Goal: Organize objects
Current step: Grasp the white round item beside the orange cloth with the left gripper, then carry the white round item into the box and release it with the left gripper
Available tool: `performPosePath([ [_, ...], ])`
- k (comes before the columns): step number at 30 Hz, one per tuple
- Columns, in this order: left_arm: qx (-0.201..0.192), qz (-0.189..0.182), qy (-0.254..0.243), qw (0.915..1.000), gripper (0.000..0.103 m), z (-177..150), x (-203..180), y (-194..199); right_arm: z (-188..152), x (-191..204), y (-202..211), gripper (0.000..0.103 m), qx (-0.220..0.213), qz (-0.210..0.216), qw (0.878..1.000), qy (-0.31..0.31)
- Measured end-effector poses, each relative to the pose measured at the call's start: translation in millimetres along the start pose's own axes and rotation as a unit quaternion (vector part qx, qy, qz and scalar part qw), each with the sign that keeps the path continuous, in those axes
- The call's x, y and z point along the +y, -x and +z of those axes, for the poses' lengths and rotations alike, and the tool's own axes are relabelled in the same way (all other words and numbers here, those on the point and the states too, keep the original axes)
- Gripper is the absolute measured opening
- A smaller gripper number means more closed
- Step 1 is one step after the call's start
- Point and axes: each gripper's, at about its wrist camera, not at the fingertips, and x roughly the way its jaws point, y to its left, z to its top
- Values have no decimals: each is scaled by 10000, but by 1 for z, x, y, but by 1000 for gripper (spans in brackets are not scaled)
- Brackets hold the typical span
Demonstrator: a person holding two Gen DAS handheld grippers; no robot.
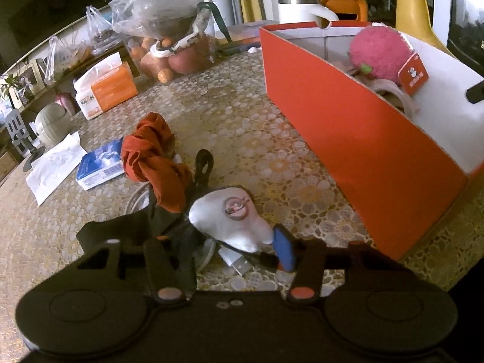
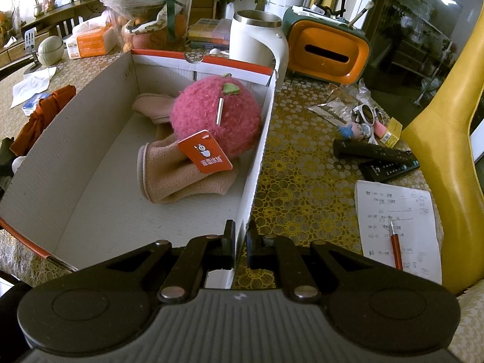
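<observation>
- Pouch, white with a round printed badge, lies on the table between the left jaws, which stand about half open around it; whether the pads already press on it I cannot tell.
- Just beyond the left jaws, touching the pouch's far side, sits a crumpled red cloth with a black strap beside it; a blue object lies against the right-hand finger.
- Right jaws are pinched narrow on the near end of the box wall, one finger inside and one outside, steadying it.
- Ahead of the right jaws, inside the box, lie a pink plush with a red tag and folded pink slippers.
- Step in hand, as I judge it: picking up the pouch to add it to the box.
- Next move calls for closing fully on the pouch alone, clear of cloth and strap, then lifting it over the orange wall to the right of the left jaws while the right grip holds the box steady.
</observation>
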Motion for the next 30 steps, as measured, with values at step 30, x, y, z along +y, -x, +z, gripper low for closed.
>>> performPosePath([
  [30, -929, -965, -44, 9910, 43, 72, -19, 89, 0, 2, -1, 6, -28, 20, 10000, 7],
])
